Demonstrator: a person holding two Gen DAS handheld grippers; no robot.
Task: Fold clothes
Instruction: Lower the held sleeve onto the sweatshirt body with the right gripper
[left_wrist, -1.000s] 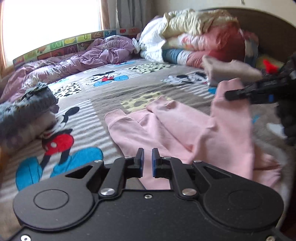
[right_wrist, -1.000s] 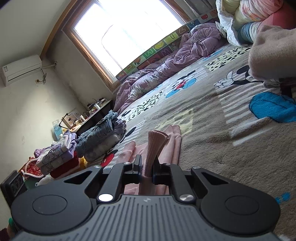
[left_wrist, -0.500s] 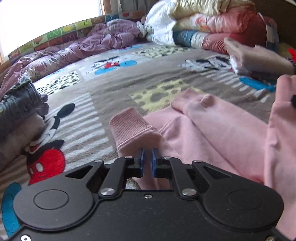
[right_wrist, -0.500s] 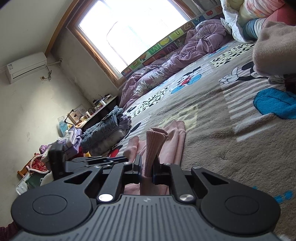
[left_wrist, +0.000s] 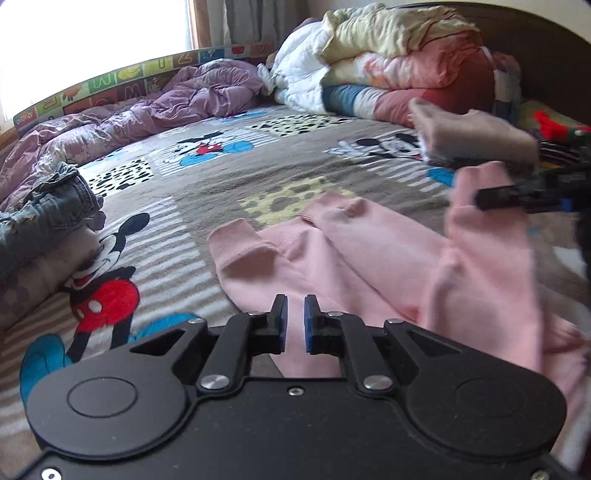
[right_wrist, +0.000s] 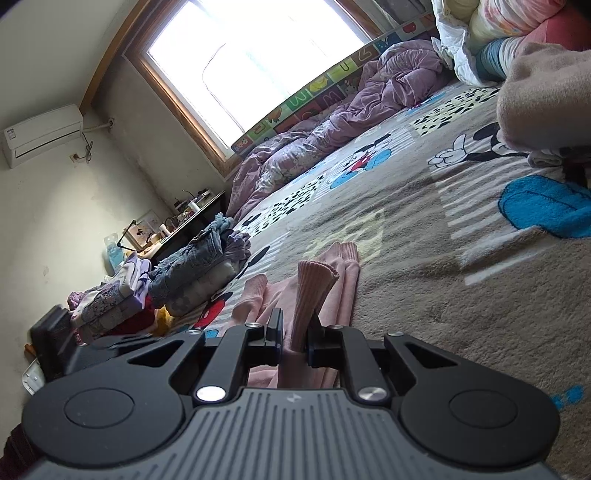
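A pink garment (left_wrist: 369, 258) lies spread on the cartoon-print blanket (left_wrist: 258, 158), with one ribbed cuff (left_wrist: 229, 240) pointing away from me. My left gripper (left_wrist: 295, 325) hovers low over the garment's near part, shut to a narrow slit. Pink cloth shows through the slit, and I cannot tell whether any is pinched. My right gripper (right_wrist: 295, 332) is shut on another ribbed cuff (right_wrist: 314, 288), which stands up between its pads. In the left wrist view the right gripper (left_wrist: 480, 194) comes in from the right and holds that part of the garment raised off the bed.
Folded jeans (left_wrist: 48, 214) lie on a pile at the left. A crumpled purple quilt (left_wrist: 147, 110) runs along the window side. Stacked bedding (left_wrist: 388, 62) and a folded beige garment (left_wrist: 472, 136) sit at the back right. More clothes (right_wrist: 110, 295) and a side table (right_wrist: 192, 214) stand beyond the bed.
My left gripper pushed forward towards the far cuff, then drew back to about where it began. The right gripper kept still with its cuff.
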